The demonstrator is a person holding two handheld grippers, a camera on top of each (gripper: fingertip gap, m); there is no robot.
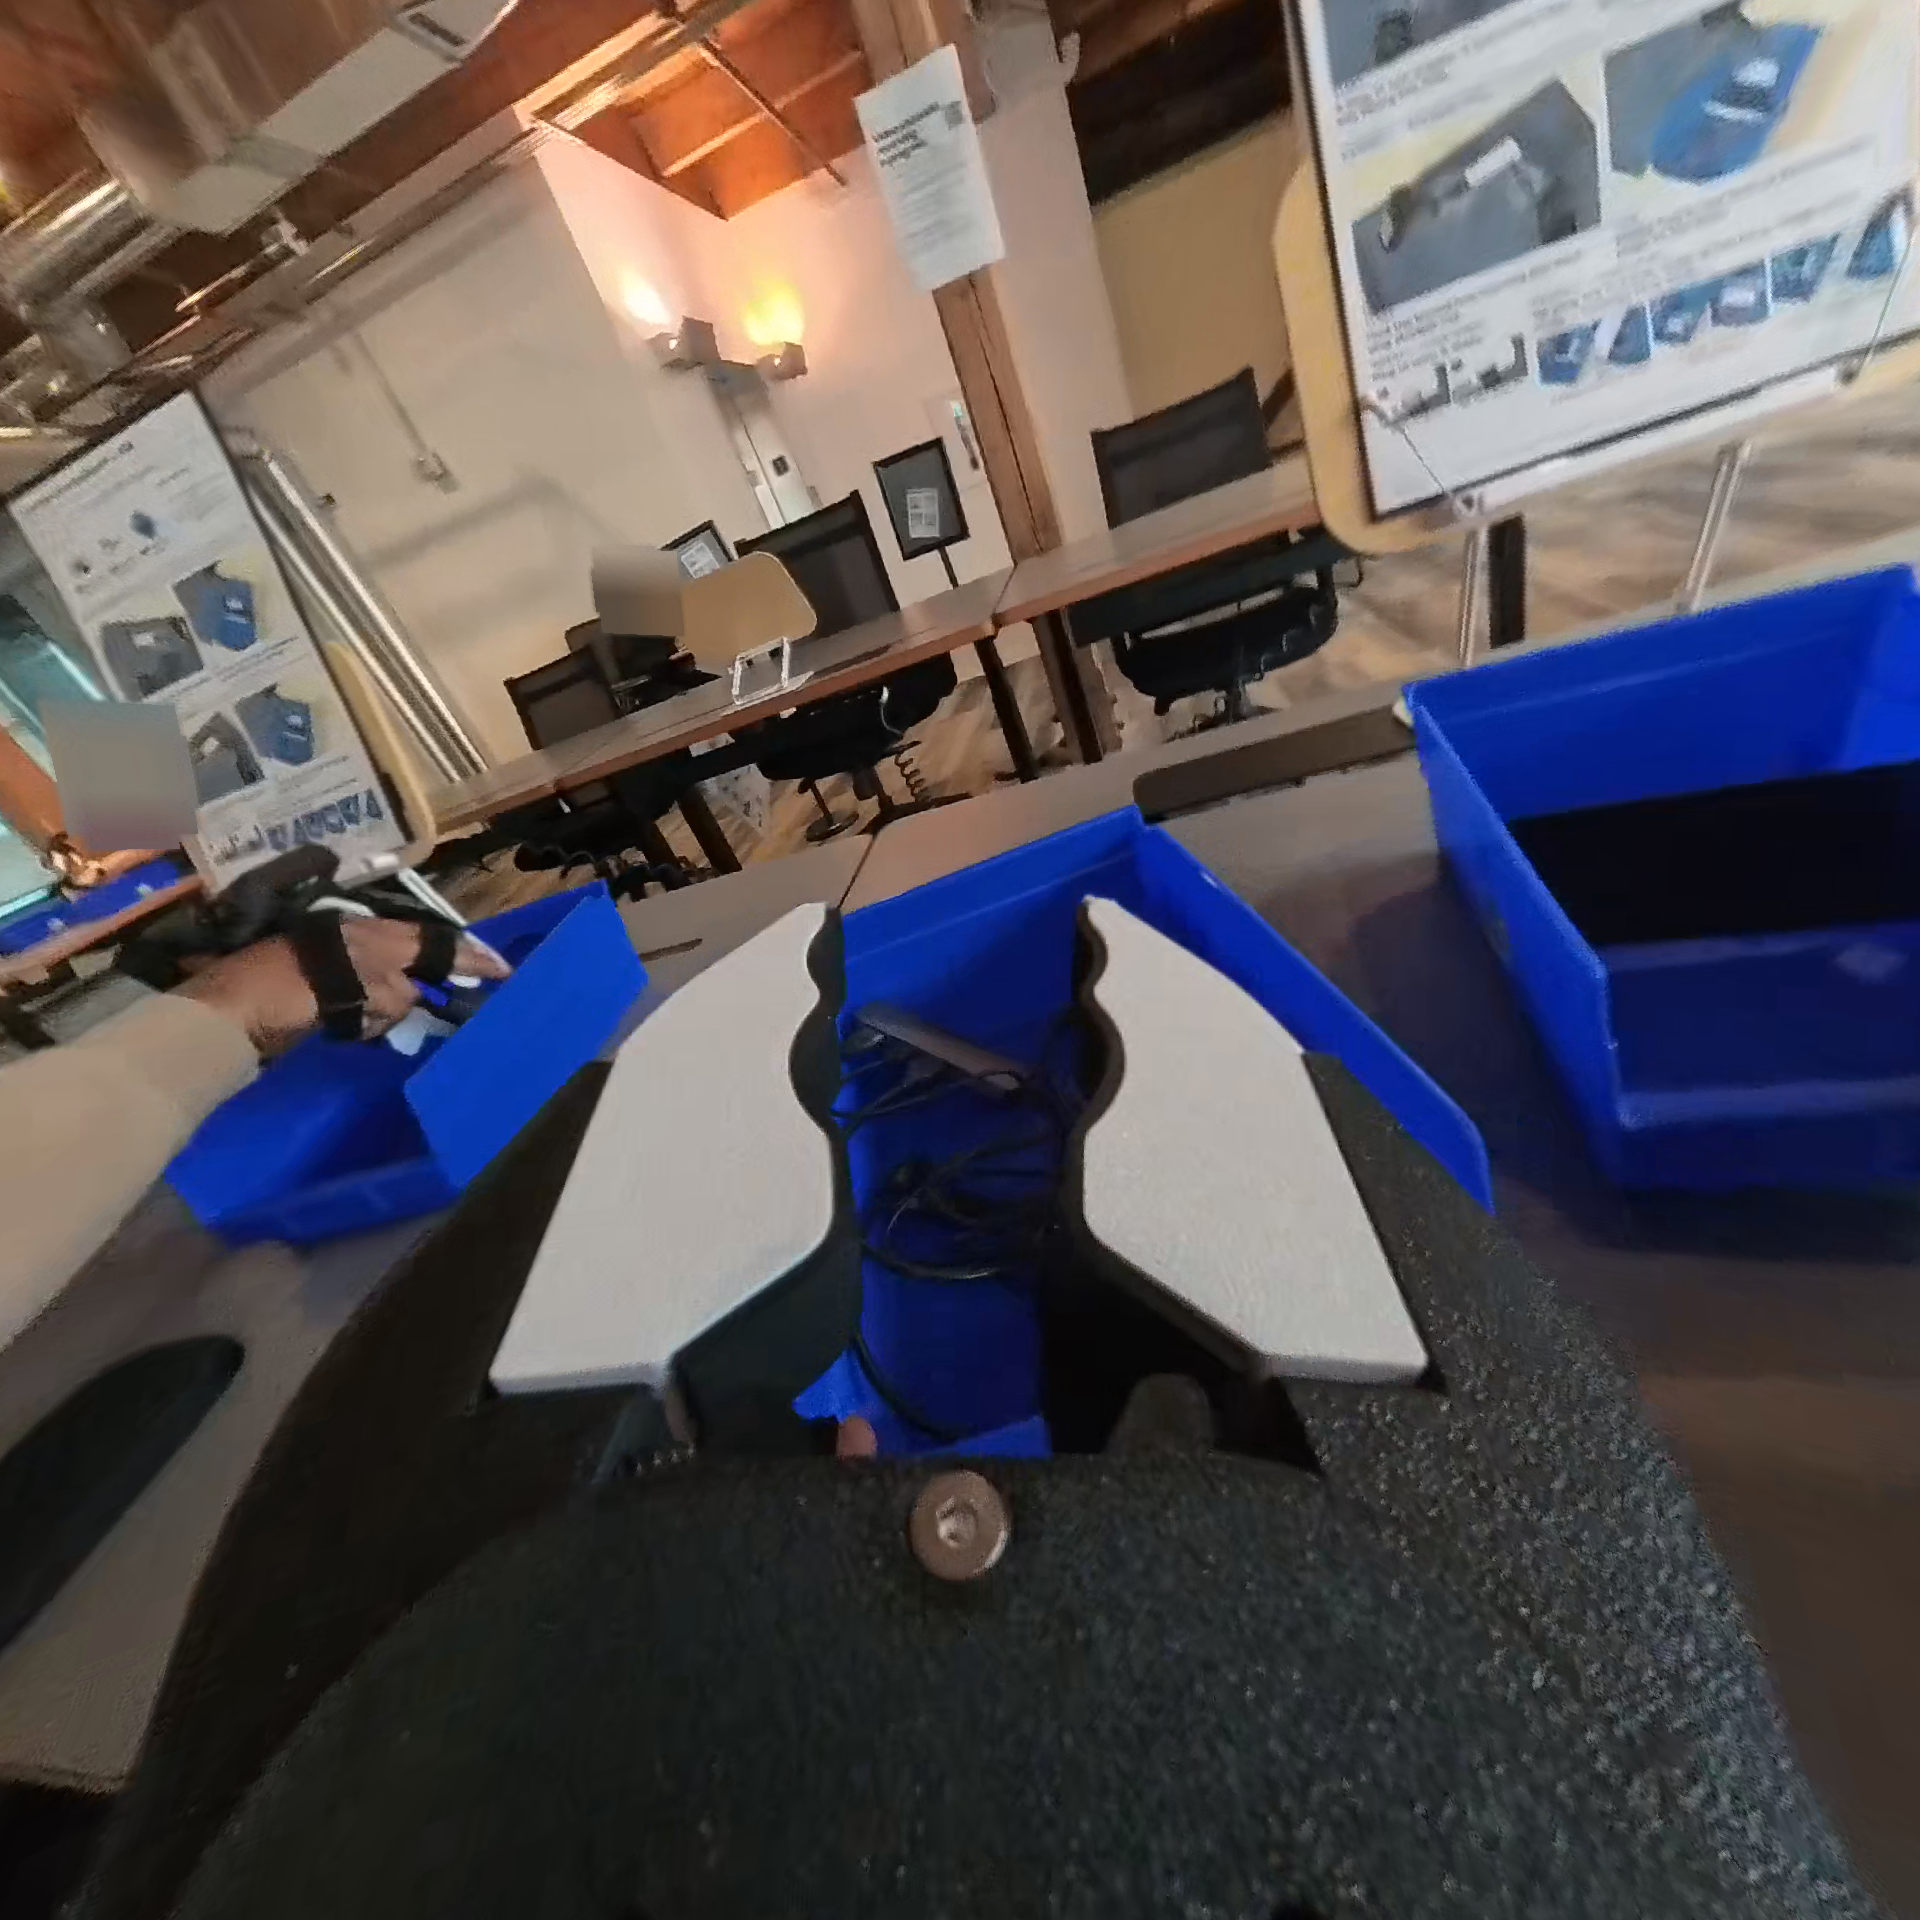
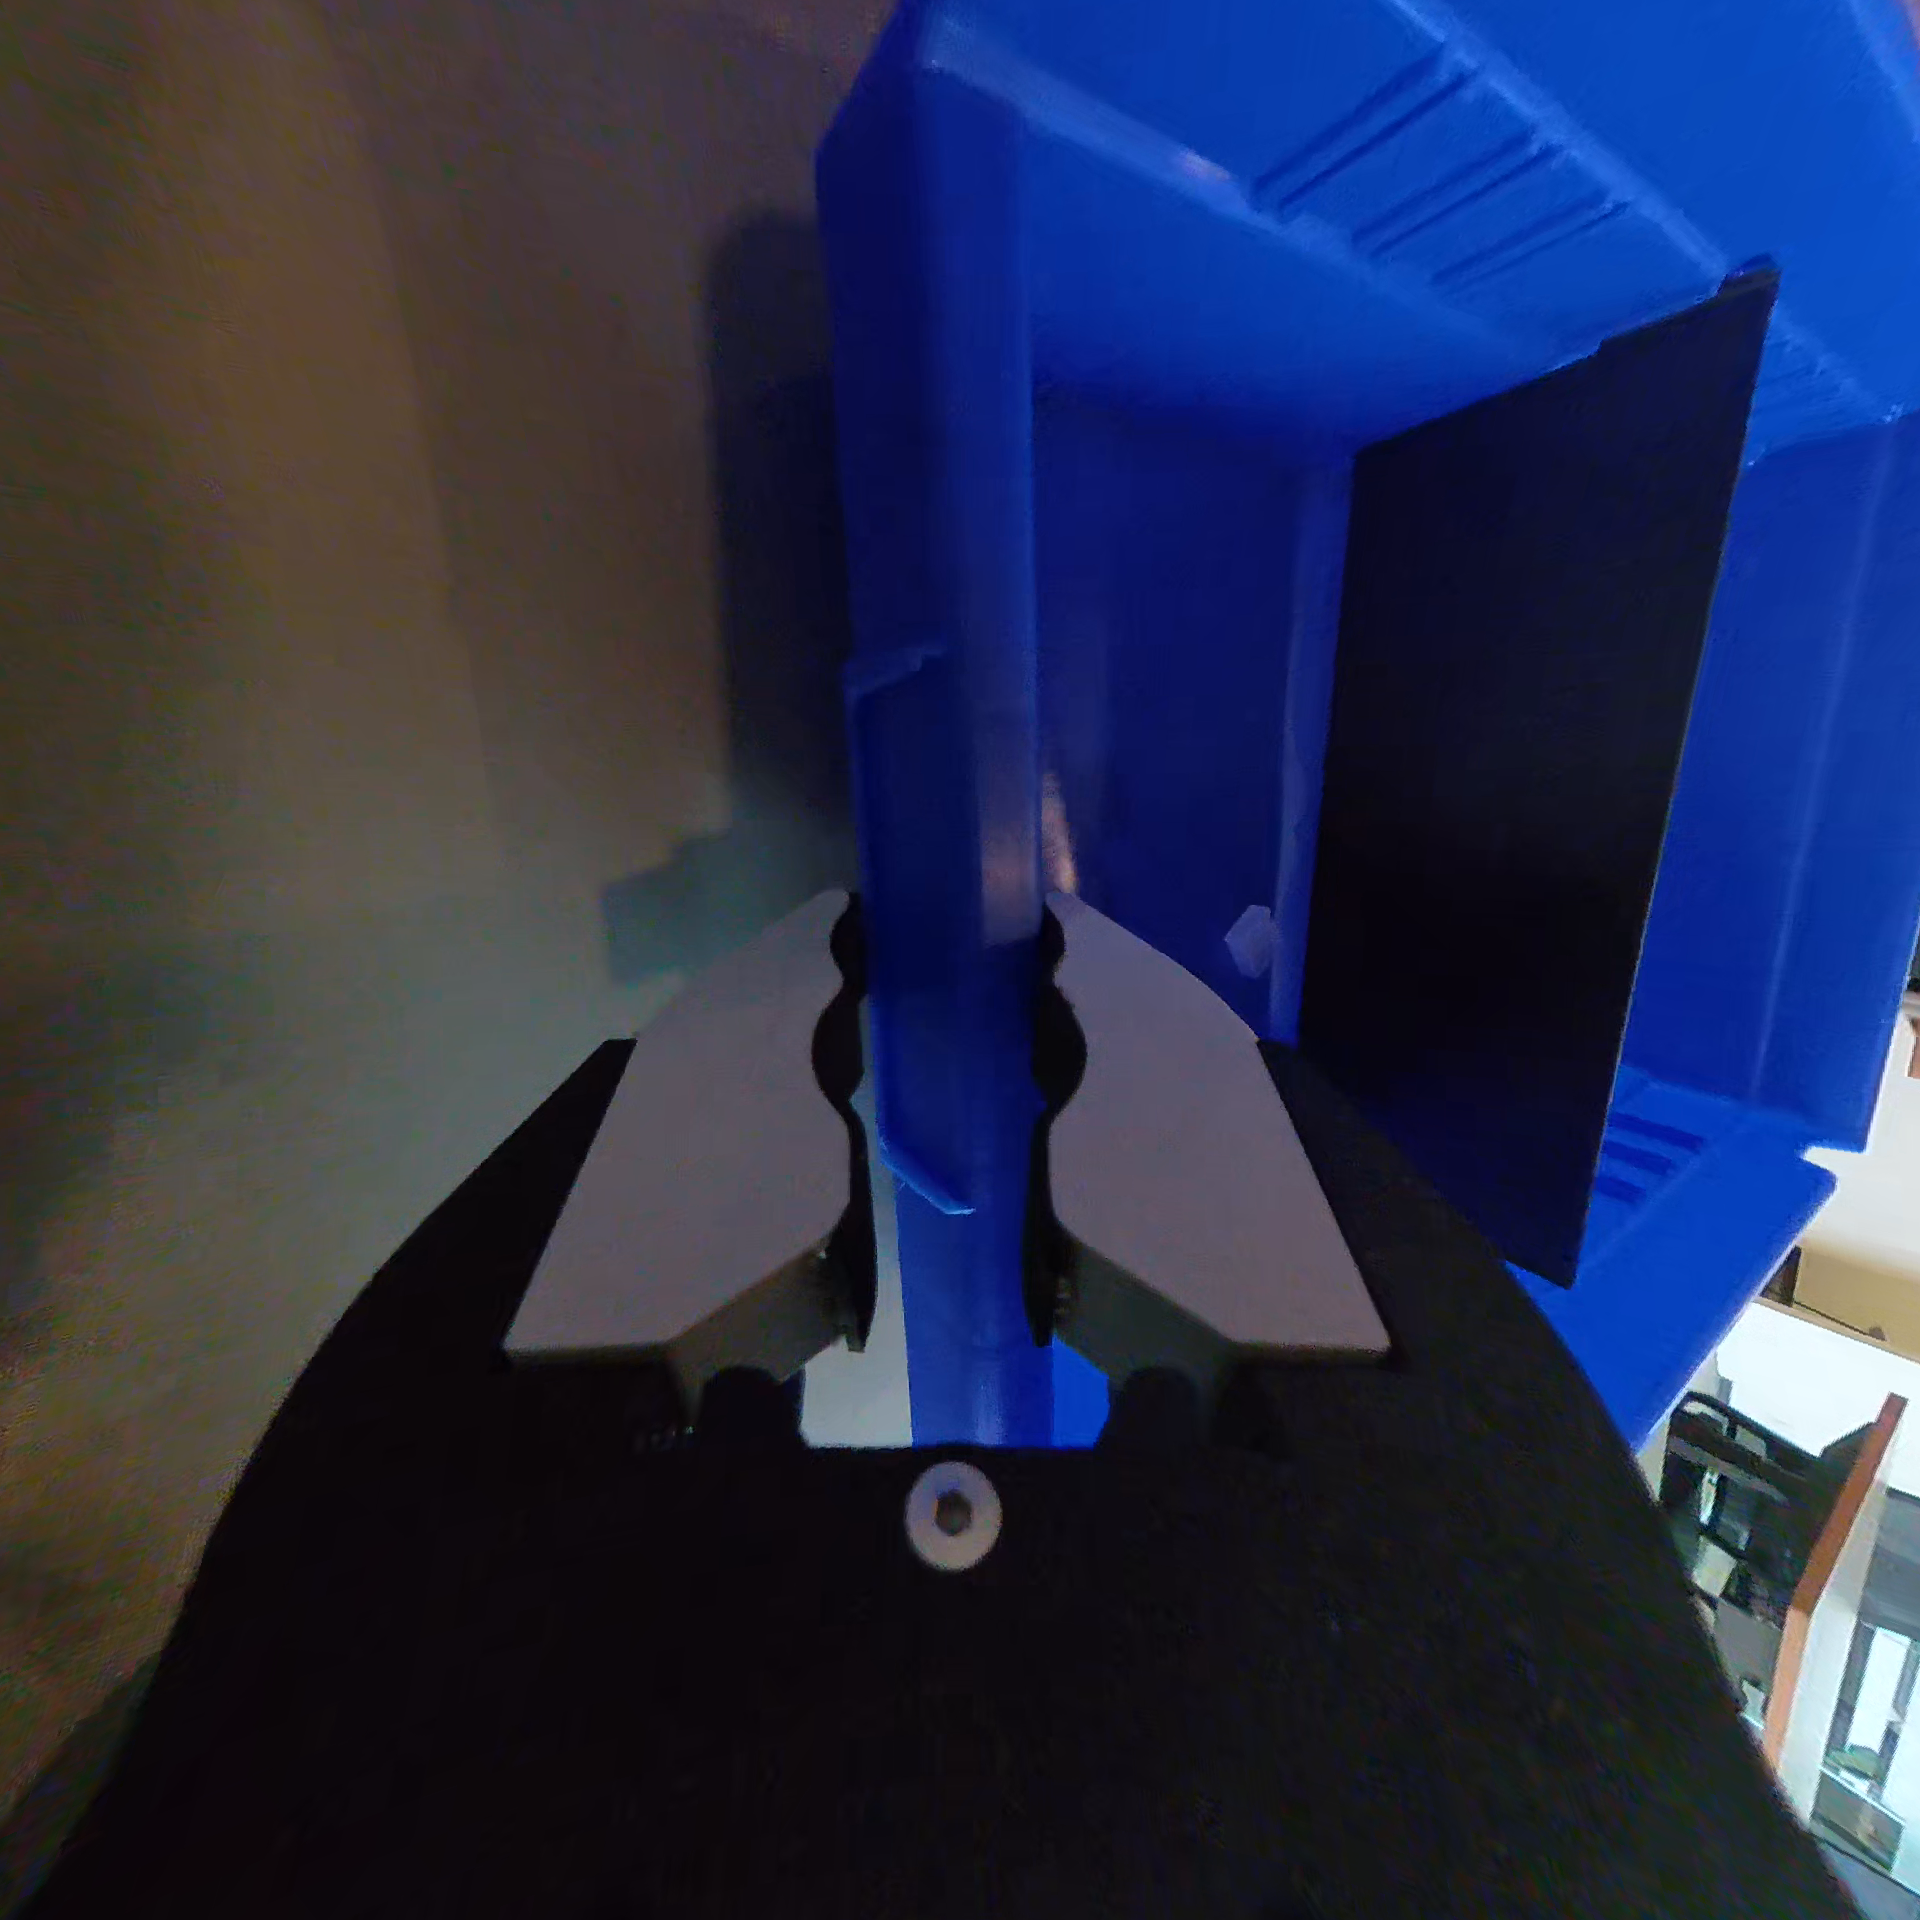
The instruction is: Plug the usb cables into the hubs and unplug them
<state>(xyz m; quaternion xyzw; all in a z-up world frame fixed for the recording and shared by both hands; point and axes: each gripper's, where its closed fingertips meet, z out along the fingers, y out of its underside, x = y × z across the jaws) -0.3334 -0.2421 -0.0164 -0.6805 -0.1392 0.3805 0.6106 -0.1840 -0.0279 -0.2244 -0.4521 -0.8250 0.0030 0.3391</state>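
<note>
Left gripper is spread open, holding nothing, above a blue bin with a dark usb hub and tangled black cables, partly hidden by its fingers. Right gripper is clamped on another blue bin's wall; a black divider blocks that bin's contents.

Blue bins, black cables — grey-topped jaws.

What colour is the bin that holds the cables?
Blue bin, holding black cables; the left wrist view shows it best.
</note>
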